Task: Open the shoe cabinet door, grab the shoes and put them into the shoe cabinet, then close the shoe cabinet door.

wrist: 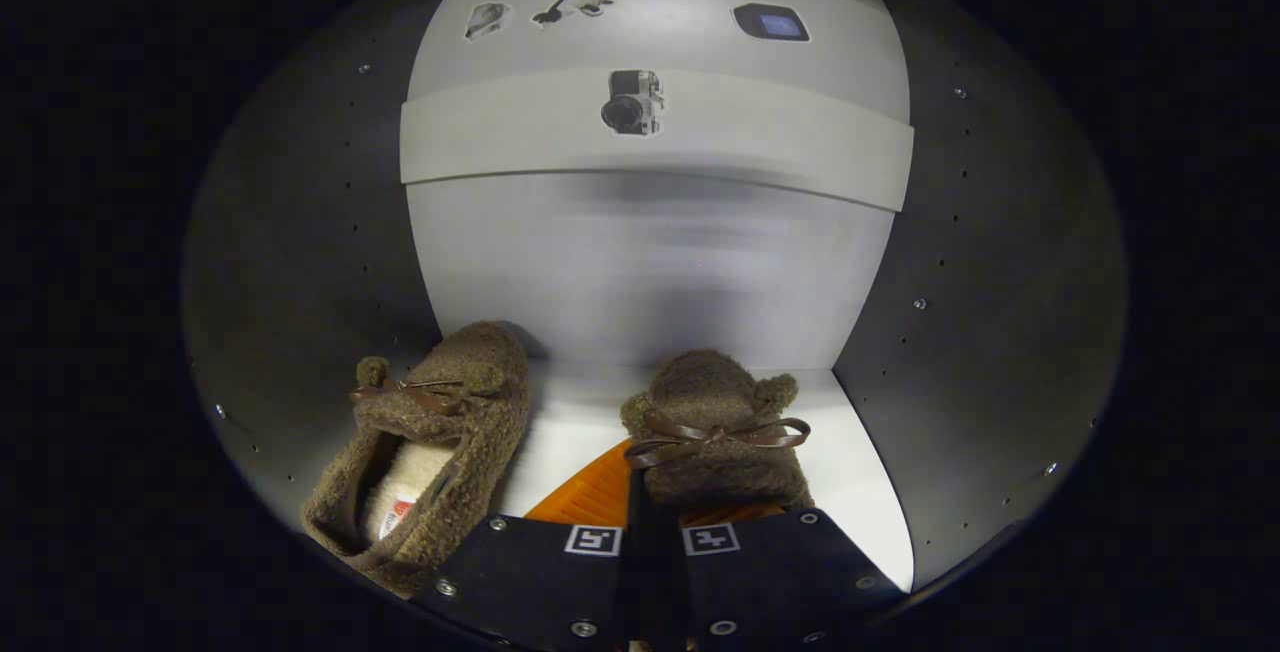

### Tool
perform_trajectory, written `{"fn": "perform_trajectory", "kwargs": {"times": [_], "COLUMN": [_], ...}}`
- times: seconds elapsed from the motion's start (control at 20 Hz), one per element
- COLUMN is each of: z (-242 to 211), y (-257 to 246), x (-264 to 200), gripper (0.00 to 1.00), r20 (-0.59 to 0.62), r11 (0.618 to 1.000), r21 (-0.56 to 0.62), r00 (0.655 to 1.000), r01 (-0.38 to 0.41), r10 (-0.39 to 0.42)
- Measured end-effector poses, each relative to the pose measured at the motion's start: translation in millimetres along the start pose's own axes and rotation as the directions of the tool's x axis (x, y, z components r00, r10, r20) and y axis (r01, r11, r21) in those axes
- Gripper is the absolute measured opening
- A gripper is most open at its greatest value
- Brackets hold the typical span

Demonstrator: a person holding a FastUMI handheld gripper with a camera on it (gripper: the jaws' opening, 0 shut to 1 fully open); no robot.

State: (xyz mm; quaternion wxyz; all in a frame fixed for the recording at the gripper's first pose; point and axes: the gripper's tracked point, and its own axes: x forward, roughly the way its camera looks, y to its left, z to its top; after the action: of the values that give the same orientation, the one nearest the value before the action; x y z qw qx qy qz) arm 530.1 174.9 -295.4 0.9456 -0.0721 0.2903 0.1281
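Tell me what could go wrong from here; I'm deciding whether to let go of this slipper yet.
1. The gripper looks shut on the right slipper, which seems tilted on an orange part; released now, it may tip.
2. The left slipper lies close beside it, angled toward the fingers, so pulling back could nudge it.
3. The cabinet wall is near; a wide withdrawal may scrape it.

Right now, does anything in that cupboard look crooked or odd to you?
Nothing is damaged or spilled. The left slipper lies slanted on the white shelf, apart from the right slipper, which points straight in, held at its rear by the shut claw.
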Motion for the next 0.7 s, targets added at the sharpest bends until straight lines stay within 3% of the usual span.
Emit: {"fn": "perform_trajectory", "kwargs": {"times": [0.2, 0.45, 0.7], "z": [-3, -1, 1], "y": [-1, 3, 4], "x": [-10, -34, -77], "gripper": [0.22, 0.66, 0.89], "r20": [-0.018, -0.001, 0.035], "r11": [1.0, 1.0, 0.995], "r21": [0.015, 0.019, 0.095], "r00": [1.0, 1.0, 0.999], "r01": [0.002, 0.016, 0.025], "r10": [-0.001, -0.016, -0.028]}}
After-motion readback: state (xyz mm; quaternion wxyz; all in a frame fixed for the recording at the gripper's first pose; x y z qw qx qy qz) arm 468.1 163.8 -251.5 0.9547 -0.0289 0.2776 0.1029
